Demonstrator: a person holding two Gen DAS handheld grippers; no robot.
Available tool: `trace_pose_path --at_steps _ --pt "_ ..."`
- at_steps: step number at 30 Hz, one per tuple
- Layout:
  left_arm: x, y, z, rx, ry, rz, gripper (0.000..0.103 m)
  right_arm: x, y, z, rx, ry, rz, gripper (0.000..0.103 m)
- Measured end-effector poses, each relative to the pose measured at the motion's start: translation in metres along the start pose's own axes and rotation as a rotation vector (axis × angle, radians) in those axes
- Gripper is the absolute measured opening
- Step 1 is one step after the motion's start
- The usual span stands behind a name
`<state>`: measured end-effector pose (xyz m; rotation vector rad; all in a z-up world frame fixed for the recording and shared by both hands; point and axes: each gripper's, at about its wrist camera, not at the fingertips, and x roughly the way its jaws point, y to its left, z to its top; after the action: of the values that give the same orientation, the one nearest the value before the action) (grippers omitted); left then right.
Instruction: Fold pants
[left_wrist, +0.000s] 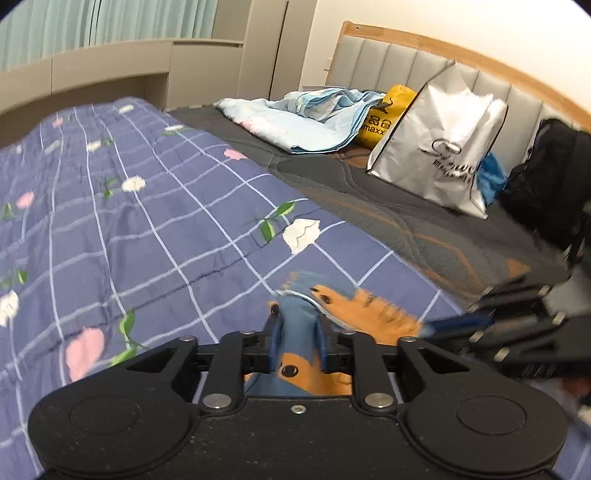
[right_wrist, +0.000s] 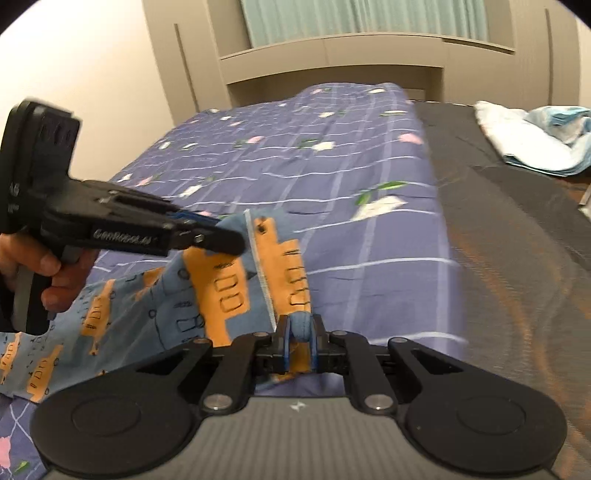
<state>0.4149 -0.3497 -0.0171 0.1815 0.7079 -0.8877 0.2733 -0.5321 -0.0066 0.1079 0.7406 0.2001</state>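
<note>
The pants (right_wrist: 229, 291) are blue with orange bus prints and lie on the checked quilt, with one edge lifted off it. My left gripper (left_wrist: 298, 332) is shut on a bunch of this cloth (left_wrist: 354, 310). In the right wrist view the left gripper (right_wrist: 225, 236) comes in from the left and holds the raised edge, with a person's hand (right_wrist: 55, 273) on its handle. My right gripper (right_wrist: 300, 332) is shut on a thick roll of the same edge, close to the left one. In the left wrist view the right gripper (left_wrist: 424, 328) reaches in from the right, its tips touching the pants.
A purple-blue checked quilt (left_wrist: 147, 221) with flowers covers the near half of the bed. Beyond it is dark mattress (left_wrist: 388, 214). Against the padded headboard (left_wrist: 406, 62) stand a silver bag (left_wrist: 443, 147), a yellow bag (left_wrist: 384, 118), light blue bedding (left_wrist: 306, 118) and a black backpack (left_wrist: 546, 173).
</note>
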Motion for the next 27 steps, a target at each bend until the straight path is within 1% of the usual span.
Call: trace_pose_path --at_steps 1,3,4,6,7,9,10,11,13,14,15,17,19,20,23,27 --pt "0.002 -0.003 -0.001 0.027 0.001 0.03 0.031 -0.002 -0.003 0.0 0.001 0.013 -0.012 0.011" --pt "0.007 -0.007 -0.004 0.054 0.017 0.074 0.05 0.001 -0.01 -0.002 0.014 0.049 -0.007 0.011" --pt "0.009 -0.006 -0.006 0.053 0.024 0.093 0.052 0.004 -0.012 -0.004 0.015 0.063 -0.003 0.012" --pt "0.011 -0.004 -0.009 0.045 0.037 0.123 0.054 0.011 -0.011 -0.009 -0.006 0.078 -0.018 0.014" --pt "0.01 -0.003 -0.011 0.045 0.042 0.137 0.055 0.014 -0.01 -0.011 -0.01 0.074 -0.026 0.019" --pt "0.004 0.0 -0.014 0.058 0.034 0.18 0.067 0.014 -0.008 -0.013 -0.004 0.055 -0.04 0.022" --pt "0.0 0.001 -0.015 0.067 0.027 0.201 0.069 0.012 -0.007 -0.013 -0.008 0.044 -0.042 0.034" --pt "-0.005 0.002 -0.017 0.077 0.018 0.228 0.072 0.009 -0.005 -0.013 -0.014 0.032 -0.046 0.053" --pt "-0.015 0.005 -0.021 0.076 0.011 0.264 0.073 0.006 0.0 -0.014 -0.025 0.017 -0.056 0.07" --pt "-0.023 0.007 -0.025 0.062 0.007 0.279 0.076 0.005 0.002 -0.015 -0.03 0.015 -0.06 0.07" --pt "-0.031 0.008 -0.028 0.047 0.003 0.29 0.08 0.003 0.005 -0.017 -0.032 0.013 -0.067 0.071" --pt "-0.051 0.009 -0.039 0.002 -0.019 0.322 0.087 0.0 0.009 -0.022 -0.029 0.004 -0.067 0.084" --pt "-0.074 0.011 -0.054 -0.041 -0.039 0.359 0.089 -0.005 0.016 -0.027 -0.026 -0.009 -0.049 0.09" --pt "-0.086 0.013 -0.062 -0.06 -0.04 0.374 0.09 -0.006 0.021 -0.03 -0.029 -0.011 -0.043 0.094" --pt "-0.125 0.018 -0.089 -0.127 -0.04 0.436 0.091 -0.009 0.037 -0.036 -0.062 -0.015 -0.041 0.099" --pt "-0.184 0.028 -0.132 -0.222 -0.046 0.513 0.097 -0.009 0.065 -0.039 -0.113 -0.017 -0.032 0.102"
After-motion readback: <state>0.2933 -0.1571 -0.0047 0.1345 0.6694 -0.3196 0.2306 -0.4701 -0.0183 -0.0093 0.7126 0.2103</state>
